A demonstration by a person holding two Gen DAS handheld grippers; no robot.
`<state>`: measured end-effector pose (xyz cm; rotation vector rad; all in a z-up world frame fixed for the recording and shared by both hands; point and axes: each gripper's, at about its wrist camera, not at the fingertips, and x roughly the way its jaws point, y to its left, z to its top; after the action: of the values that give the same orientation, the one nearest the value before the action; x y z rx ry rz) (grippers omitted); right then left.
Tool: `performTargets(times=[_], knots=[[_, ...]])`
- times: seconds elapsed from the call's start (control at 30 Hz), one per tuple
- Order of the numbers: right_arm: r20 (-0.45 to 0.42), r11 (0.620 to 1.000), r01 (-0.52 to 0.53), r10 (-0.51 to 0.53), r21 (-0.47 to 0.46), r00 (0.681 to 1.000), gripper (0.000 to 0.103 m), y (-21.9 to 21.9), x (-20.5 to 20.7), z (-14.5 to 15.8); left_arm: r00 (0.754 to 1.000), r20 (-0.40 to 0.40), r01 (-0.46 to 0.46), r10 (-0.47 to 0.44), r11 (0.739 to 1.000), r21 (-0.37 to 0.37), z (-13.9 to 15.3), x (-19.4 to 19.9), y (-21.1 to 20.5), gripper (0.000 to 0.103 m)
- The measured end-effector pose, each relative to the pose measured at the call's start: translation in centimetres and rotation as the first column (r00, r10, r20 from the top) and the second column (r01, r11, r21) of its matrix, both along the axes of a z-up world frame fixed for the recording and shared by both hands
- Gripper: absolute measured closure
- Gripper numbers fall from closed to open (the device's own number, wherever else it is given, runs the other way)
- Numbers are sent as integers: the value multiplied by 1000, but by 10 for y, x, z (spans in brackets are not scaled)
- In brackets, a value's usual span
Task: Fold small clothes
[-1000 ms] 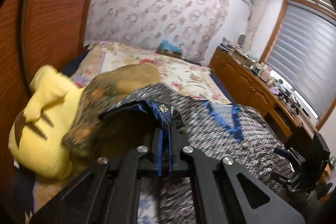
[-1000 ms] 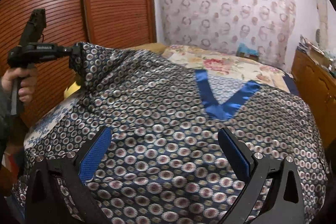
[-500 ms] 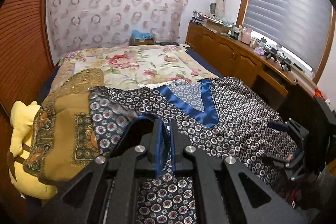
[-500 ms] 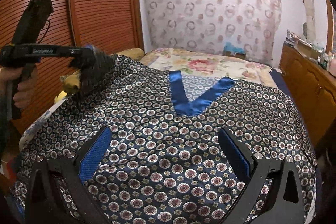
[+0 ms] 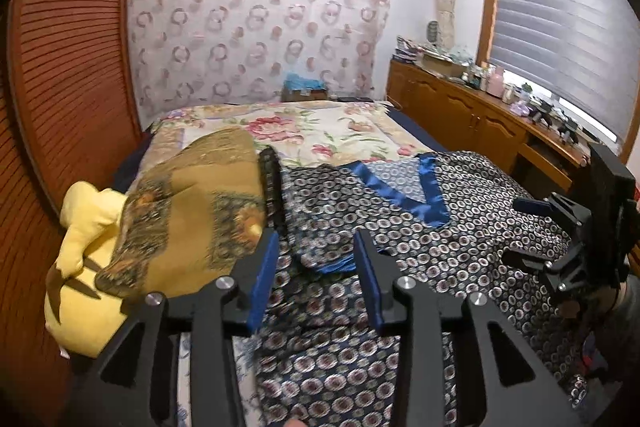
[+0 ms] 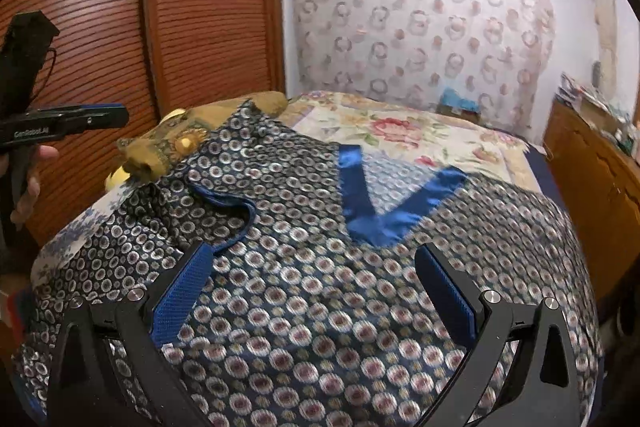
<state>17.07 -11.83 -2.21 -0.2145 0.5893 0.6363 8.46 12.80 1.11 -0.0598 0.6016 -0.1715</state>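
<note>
1. The top lies face up across the bed, blue V-neck toward the wall, so its sides can be turned inward
2. Its left sleeve lies folded over the body, probably a first fold
3. The left gripper hangs spread just above that sleeve, holding nothing
4. The right gripper hovers spread over the top's middle, pinching nothing; likely placed to take the other side

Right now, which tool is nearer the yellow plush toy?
Left. The left tool hovers just beside the yellow plush toy; the right tool is farther across the patterned shirt.
</note>
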Motion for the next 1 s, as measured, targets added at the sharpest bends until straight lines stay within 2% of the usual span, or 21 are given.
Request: performTargets(times=[0.33,0.63,0.67,0.77,0.83,0.93,1.0], knots=[[-60,975,-208,204,-73,977,17,85,41,-14,998,22,-63,63,998,-22,-6,-20,26,59],[-195,932,-315,280,-180,940,18,154,72,-57,997,18,-74,74,997,-18,-14,-29,34,56],[-207,928,-314,273,-199,939,18,160,75,-60,997,17,-76,77,997,-16,-15,-30,35,56],[-209,920,-312,265,-238,941,27,168,81,-66,997,18,-78,78,997,-17,-15,-30,34,56],[-196,921,-281,233,-268,952,30,170,89,-69,997,19,-77,77,997,-18,-15,-30,35,56],[-170,938,-207,164,-276,972,30,162,103,-66,997,19,-72,72,997,-18,-17,-31,33,55],[-127,949,-118,84,-291,988,30,151,113,-61,997,18,-70,70,997,-20,-20,-32,31,55]])
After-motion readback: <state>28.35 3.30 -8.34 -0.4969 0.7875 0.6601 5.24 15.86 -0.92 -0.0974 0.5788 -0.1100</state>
